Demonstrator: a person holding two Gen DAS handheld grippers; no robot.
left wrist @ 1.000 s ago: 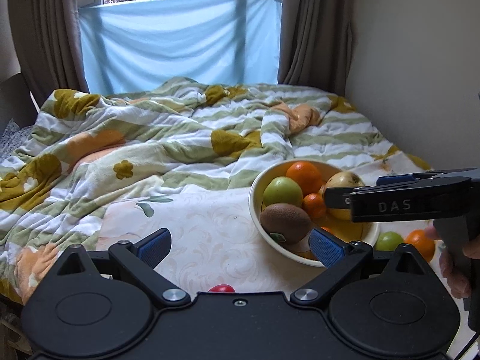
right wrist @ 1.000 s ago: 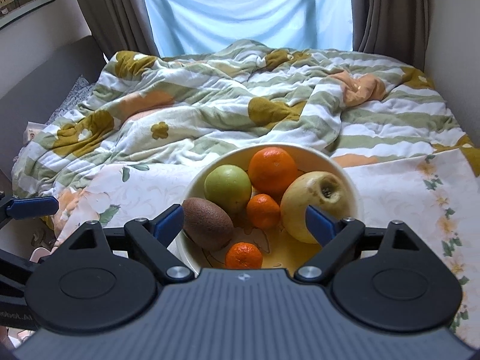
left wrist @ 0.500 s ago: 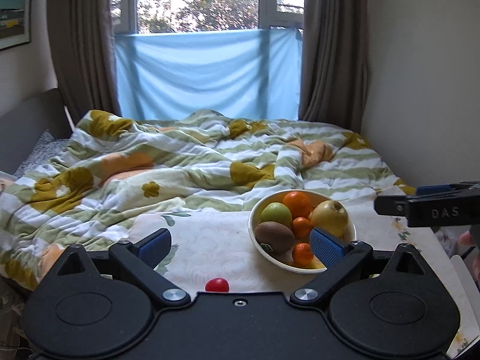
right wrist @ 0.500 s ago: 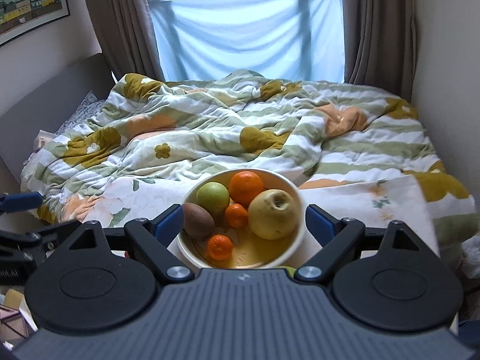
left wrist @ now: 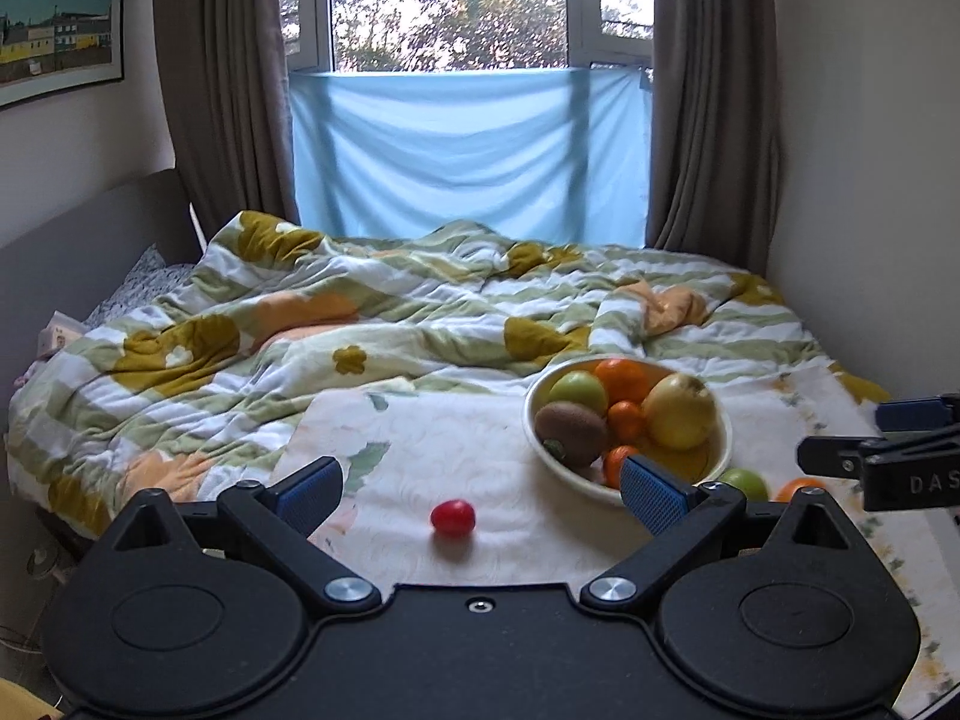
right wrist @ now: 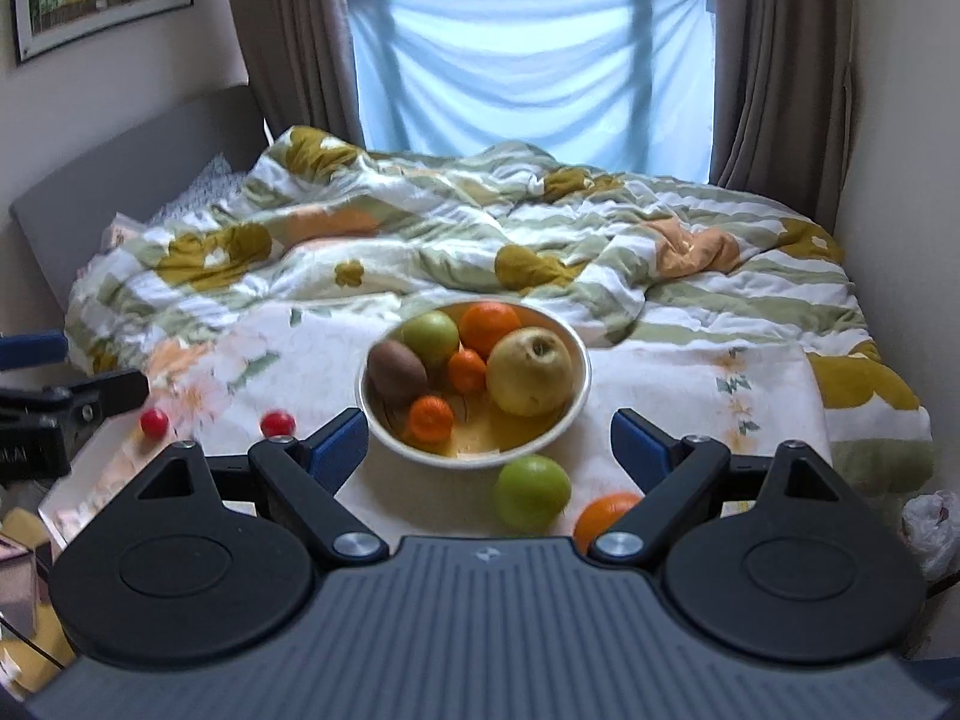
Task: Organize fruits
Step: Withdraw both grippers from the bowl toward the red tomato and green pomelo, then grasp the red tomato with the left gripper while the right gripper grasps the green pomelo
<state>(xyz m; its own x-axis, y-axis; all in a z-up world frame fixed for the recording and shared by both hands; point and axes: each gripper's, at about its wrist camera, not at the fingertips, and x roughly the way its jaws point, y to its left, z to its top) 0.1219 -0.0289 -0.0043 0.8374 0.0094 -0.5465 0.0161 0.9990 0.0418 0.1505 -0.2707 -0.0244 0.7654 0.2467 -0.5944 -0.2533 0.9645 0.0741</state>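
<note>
A cream bowl [right wrist: 573, 402] [left wrist: 723, 450] on a floral-cloth table holds a kiwi [right wrist: 396, 372], a green apple [right wrist: 431, 336], a yellow pear [right wrist: 531, 371] and several oranges. Loose on the cloth in front of it lie a green apple [right wrist: 531, 492] and an orange [right wrist: 603, 513], and to the left two small red tomatoes [right wrist: 278, 423] [right wrist: 154, 422]; one tomato [left wrist: 453, 517] shows in the left wrist view. My left gripper [left wrist: 480, 489] is open and empty above the tomato. My right gripper [right wrist: 489, 444] is open and empty, above the loose apple.
A bed with a rumpled flowered quilt [left wrist: 420, 324] lies behind the table. Walls close in on the right [right wrist: 900, 180]. A white bag [right wrist: 930, 525] sits low at the right. Curtains and a blue sheet [left wrist: 468, 150] cover the window.
Both grippers have pulled back and up from the bowl, so it looks smaller. The loose apple, orange and tomatoes have come into view in front.
</note>
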